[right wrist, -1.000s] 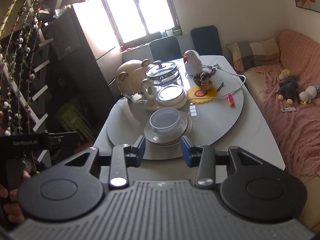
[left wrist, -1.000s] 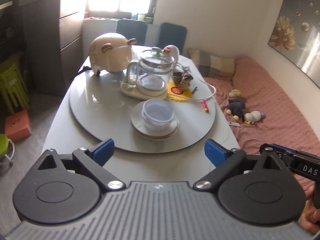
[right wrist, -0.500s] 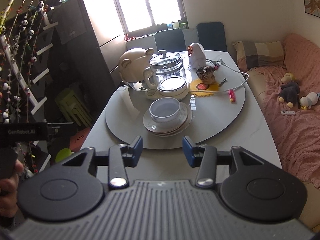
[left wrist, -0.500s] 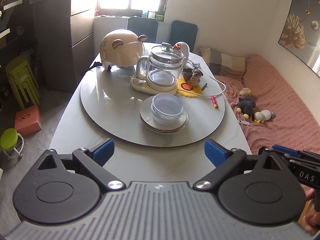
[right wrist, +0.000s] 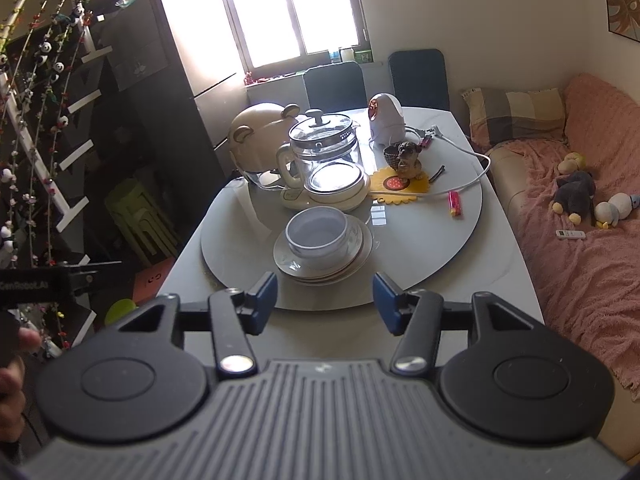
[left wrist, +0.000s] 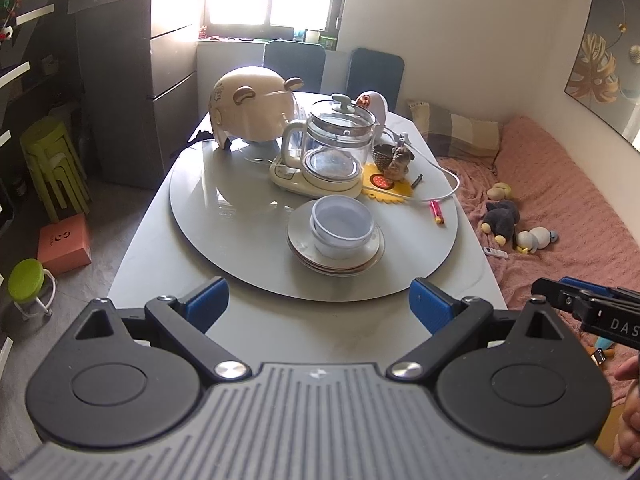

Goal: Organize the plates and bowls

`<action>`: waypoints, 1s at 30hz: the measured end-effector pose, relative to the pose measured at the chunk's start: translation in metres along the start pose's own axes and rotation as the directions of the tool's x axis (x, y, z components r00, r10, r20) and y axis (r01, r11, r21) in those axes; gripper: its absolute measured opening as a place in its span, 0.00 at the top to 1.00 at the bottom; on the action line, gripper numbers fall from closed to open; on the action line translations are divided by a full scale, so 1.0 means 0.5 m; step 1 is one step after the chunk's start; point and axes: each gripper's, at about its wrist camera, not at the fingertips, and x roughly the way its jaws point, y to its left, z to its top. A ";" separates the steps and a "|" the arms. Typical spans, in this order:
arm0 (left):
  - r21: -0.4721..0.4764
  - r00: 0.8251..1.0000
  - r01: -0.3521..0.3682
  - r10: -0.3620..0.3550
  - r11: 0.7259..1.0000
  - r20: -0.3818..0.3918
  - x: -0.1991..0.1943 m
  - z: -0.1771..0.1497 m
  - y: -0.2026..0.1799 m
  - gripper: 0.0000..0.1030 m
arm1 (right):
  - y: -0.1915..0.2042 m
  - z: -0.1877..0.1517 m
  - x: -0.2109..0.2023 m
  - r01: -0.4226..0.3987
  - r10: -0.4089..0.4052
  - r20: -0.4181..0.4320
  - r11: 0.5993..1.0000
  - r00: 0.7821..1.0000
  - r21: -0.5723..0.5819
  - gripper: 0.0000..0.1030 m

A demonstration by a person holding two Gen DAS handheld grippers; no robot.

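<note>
I have both grippers held back from the near edge of the pale grey marble-look table [left wrist: 160, 256], neither one touching anything. My left gripper [left wrist: 319, 307] has its blue-padded jaws spread wide with nothing between them. My right gripper [right wrist: 325, 303] stands about half open, also empty; its jaws have just been opening.

The task's things sit together on the round grey turntable [left wrist: 224, 216]: two white plastic-looking bowls nested one inside the other [left wrist: 342, 227], resting on a small stack of cream ceramic plates with a brownish rim line [left wrist: 316, 254]. The stack lies on the near half of the turntable, just in front of the glass kettle on its cream base [left wrist: 332, 152] — close, but I cannot tell whether the back plate rim touches that base.

To do the next step well, I judge I should bring one gripper in low over the near turntable edge and take the nested bowls by their rim, jaws astride the wall rather than squeezing the whole bowl. The bowls look light and thin-walled, so a gentle pinch should do, and I would lift straight up so the plates beneath are not dragged. The plates are shallow with thin edges lying flat — a harder grip, probably needing one pad slid under the rim. I would keep clear of the kettle handle and the white cable [left wrist: 436, 194] behind.
</note>
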 end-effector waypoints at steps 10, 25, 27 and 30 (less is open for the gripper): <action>0.009 1.000 -0.010 0.010 1.000 0.002 -0.005 0.000 -0.004 0.04 | 0.003 0.002 0.012 -0.009 0.009 -0.012 1.000 1.000 -0.003 0.46; 0.017 1.000 -0.012 0.012 1.000 0.005 -0.001 0.005 0.000 0.04 | 0.004 0.017 0.027 0.007 -0.007 0.004 1.000 1.000 -0.026 0.46; 0.014 1.000 -0.012 0.012 1.000 0.005 0.001 0.006 0.003 0.04 | 0.006 0.017 0.031 0.011 -0.011 0.005 1.000 1.000 -0.029 0.43; 0.013 1.000 -0.010 0.010 1.000 0.002 0.003 0.008 0.005 0.04 | 0.007 0.014 0.031 0.010 -0.009 0.014 1.000 1.000 -0.025 0.19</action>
